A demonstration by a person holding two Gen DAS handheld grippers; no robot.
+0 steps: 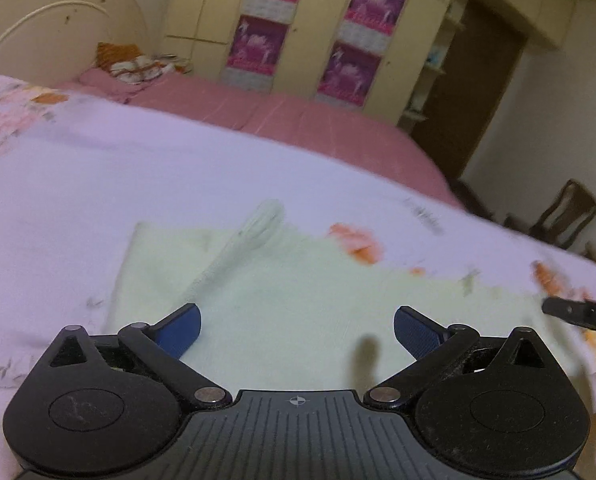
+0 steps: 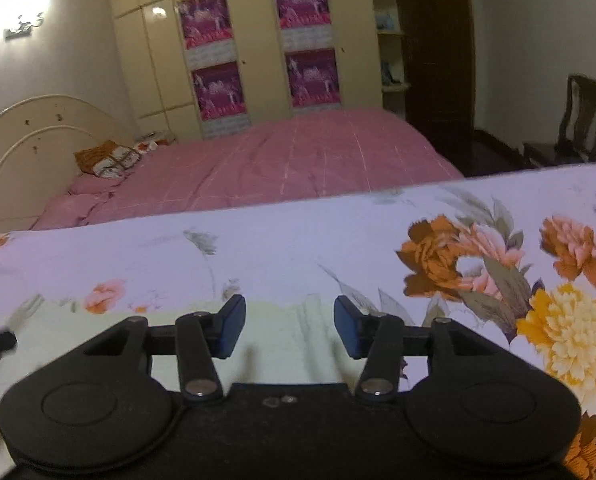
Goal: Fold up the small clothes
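Note:
A pale green small garment [image 1: 282, 280] lies flat on the floral sheet, with a ribbed cuff or sleeve end [image 1: 260, 222] folded over its far part. My left gripper [image 1: 296, 330] hovers over its near edge, jaws wide open with nothing between the blue pads [image 1: 180, 332]. In the right wrist view the same pale garment [image 2: 290, 340] shows just beyond the right gripper [image 2: 290, 328], whose jaws stand partly apart and do not pinch the cloth. The tip of the right gripper [image 1: 581, 314] pokes in at the left view's right edge.
The work surface is a white sheet with orange and yellow flowers [image 2: 497, 264]. Behind it lies a pink-covered bed [image 2: 278, 164] with a cream headboard [image 2: 38, 140]. A wardrobe with purple posters [image 2: 258, 48] stands at the back, and a dark wooden chair [image 2: 577, 120] on the right.

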